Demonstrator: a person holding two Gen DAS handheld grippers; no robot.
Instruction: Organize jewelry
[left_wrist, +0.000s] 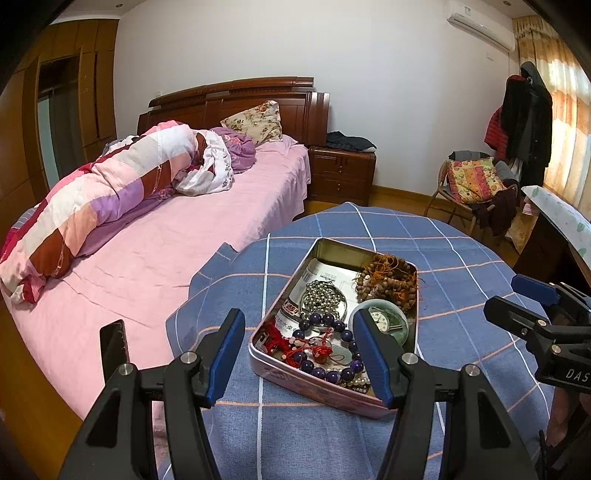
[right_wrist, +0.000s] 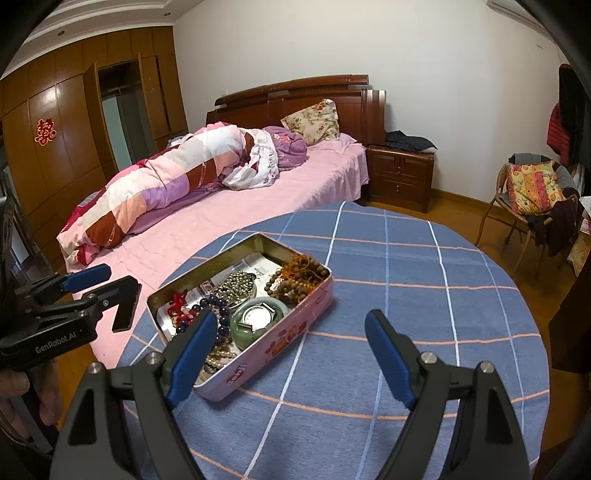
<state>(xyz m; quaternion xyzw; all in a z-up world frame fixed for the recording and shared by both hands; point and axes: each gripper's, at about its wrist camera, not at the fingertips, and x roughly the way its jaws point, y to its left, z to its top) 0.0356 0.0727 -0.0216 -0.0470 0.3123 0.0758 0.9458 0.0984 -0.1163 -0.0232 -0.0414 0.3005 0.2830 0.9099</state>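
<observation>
The pink tin (left_wrist: 314, 387) holding mixed jewelry (left_wrist: 325, 347) rests on the blue checked tablecloth (left_wrist: 461, 280). The left gripper (left_wrist: 299, 358) hovers above the tin's near end, jaws spread, grasping nothing. The right gripper (right_wrist: 291, 354) hovers just right of the tin, jaws spread and empty.
</observation>
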